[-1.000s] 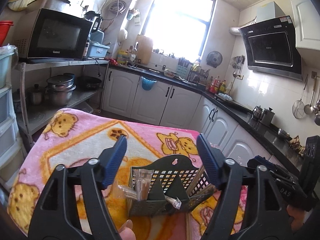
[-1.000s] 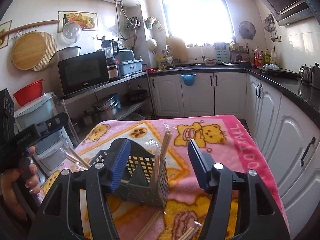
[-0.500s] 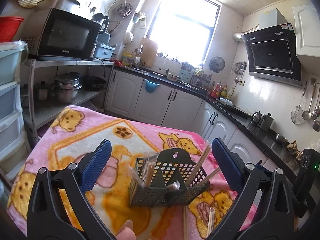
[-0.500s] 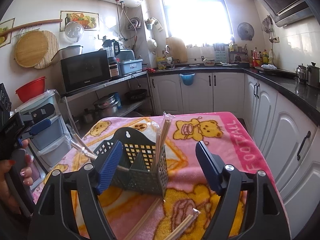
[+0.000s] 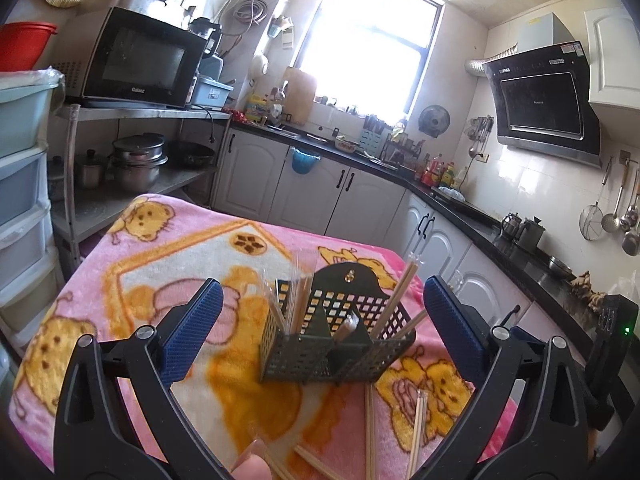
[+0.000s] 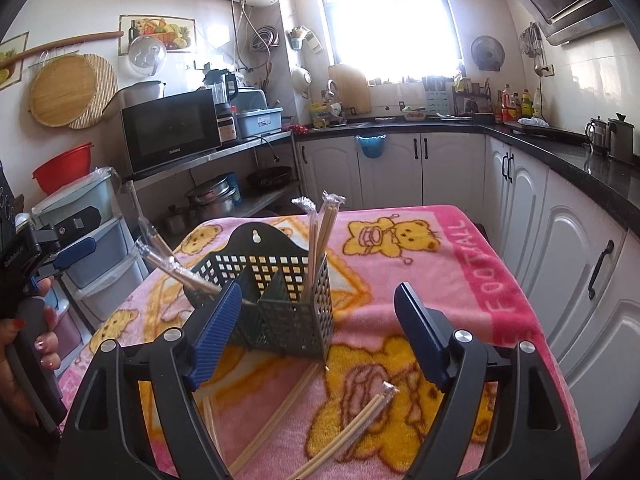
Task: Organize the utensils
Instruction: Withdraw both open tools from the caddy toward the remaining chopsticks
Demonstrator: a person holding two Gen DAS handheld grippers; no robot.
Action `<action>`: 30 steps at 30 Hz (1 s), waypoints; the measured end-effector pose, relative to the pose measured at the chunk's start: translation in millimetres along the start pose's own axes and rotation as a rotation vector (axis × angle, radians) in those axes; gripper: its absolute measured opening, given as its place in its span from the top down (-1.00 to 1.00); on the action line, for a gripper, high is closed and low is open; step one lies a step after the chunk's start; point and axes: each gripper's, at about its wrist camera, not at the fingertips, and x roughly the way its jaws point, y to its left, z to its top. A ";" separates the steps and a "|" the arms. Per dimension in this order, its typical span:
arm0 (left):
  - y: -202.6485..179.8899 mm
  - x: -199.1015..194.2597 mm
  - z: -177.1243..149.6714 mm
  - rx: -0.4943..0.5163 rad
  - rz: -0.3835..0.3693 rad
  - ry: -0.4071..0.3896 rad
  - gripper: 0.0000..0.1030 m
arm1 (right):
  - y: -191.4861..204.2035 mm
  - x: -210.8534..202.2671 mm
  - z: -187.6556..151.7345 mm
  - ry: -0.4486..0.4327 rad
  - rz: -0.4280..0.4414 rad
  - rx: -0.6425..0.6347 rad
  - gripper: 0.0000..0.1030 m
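Chopsticks (image 6: 352,420) lie loose on the pink blanket (image 6: 440,280), just in front of the dark holder (image 6: 280,300), and more wrapped pairs stand in its compartments, so the sorting looks part done. Left gripper (image 5: 318,336) has just spread its jaws wide, nothing between the pads. Right gripper (image 6: 316,336) has been opening too and holds nothing, likely readying for the loose pairs below it.
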 end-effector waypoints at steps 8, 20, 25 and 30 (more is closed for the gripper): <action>1.1 -4.9 -11.5 -0.005 0.015 0.020 -0.80 | 6.0 -5.4 -11.5 0.019 0.004 -0.017 -0.48; 2.1 -5.5 -34.9 -0.015 0.020 0.079 -0.80 | -1.5 -10.8 -32.5 0.058 -0.024 -0.009 -0.48; 0.9 0.4 -49.7 -0.013 0.025 0.124 -0.80 | -9.0 -12.0 -43.8 0.087 -0.035 0.002 -0.48; -1.8 6.7 -65.6 -0.002 0.026 0.170 -0.80 | -15.0 -13.7 -55.5 0.107 -0.052 0.003 -0.48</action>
